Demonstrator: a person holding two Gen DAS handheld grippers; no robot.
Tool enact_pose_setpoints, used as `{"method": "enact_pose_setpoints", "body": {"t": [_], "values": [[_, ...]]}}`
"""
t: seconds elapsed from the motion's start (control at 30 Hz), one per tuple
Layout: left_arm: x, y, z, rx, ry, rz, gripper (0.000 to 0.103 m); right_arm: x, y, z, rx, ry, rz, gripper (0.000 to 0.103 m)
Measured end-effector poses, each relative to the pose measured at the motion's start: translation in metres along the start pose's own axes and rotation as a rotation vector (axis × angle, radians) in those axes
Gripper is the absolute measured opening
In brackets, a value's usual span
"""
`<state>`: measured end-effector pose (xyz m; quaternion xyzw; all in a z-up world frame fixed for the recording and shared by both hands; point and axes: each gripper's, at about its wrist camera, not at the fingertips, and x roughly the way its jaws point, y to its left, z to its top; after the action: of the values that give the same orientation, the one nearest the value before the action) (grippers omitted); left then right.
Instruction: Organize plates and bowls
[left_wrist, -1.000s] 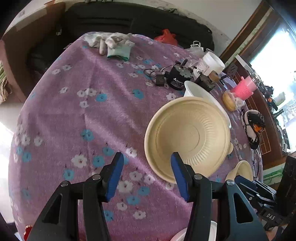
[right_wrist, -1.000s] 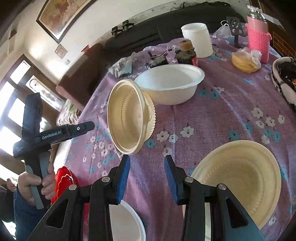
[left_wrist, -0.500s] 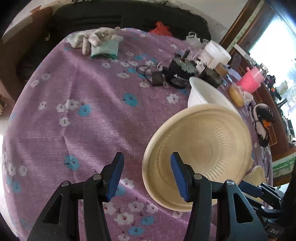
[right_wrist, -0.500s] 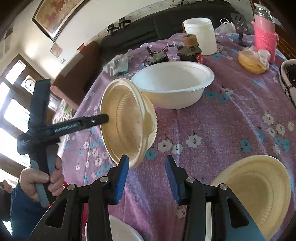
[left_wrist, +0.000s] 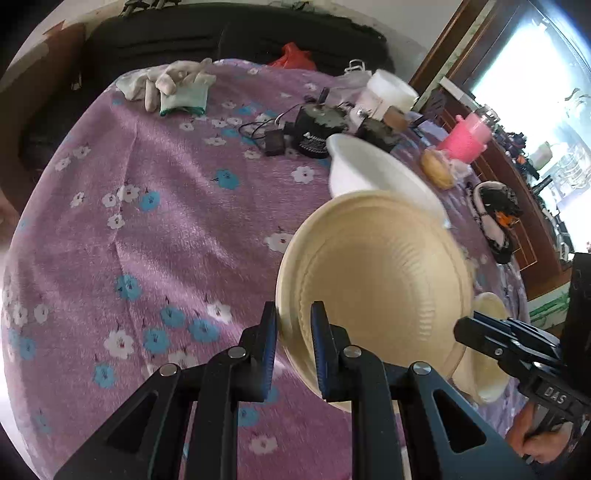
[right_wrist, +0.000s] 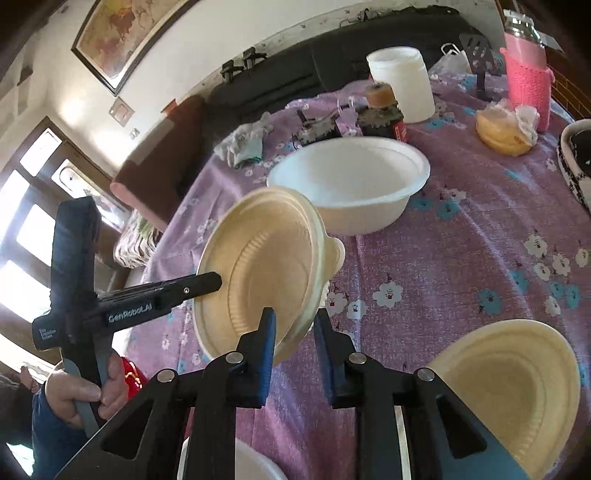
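Bowl (left_wrist: 376, 291) is pinched at its rim by the left gripper (left_wrist: 291, 328), tilted up on edge beside the white bowl (right_wrist: 351, 184), mid-table. Thin rim grip: it could slip or flex free. Right gripper (right_wrist: 293, 332) hangs close, fingers narrow, gripping nothing. Second beige bowl (right_wrist: 517, 384) sits near the table (left_wrist: 155, 229) edge; purple floral cloth, clutter and dark sofa at the far edge.

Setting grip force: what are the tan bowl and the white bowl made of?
Tan bowl: likely molded pulp or fiber, matte, with pressed ribs and a thin rim. White bowl: probably foam or thin plastic, smooth with slight sheen. Both look light and crushable.
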<state>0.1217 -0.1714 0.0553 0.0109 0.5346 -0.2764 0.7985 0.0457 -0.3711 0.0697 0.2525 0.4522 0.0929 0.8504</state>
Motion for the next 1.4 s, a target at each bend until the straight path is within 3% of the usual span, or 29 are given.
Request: {"method": "enact_pose_setpoints", "body": {"t": [0.27, 0.57, 0.97, 1.4], "values": [[-0.042, -0.015, -0.023, 0.009, -0.048, -0.050, 0.017, -0.032, 0.006, -0.017, -0.013, -0.027, 0.042, 0.023], [-0.082, -0.037, -0.071, 0.043, -0.069, -0.089, 0.018, -0.074, 0.007, -0.044, -0.020, -0.033, 0.121, 0.023], [-0.118, -0.056, -0.135, 0.077, -0.082, -0.110, 0.027, -0.101, 0.014, -0.093, -0.054, 0.004, 0.162, 0.023], [-0.101, -0.046, -0.171, 0.041, -0.030, -0.118, 0.030, -0.094, 0.012, -0.128, -0.052, 0.056, 0.175, 0.023]]}}
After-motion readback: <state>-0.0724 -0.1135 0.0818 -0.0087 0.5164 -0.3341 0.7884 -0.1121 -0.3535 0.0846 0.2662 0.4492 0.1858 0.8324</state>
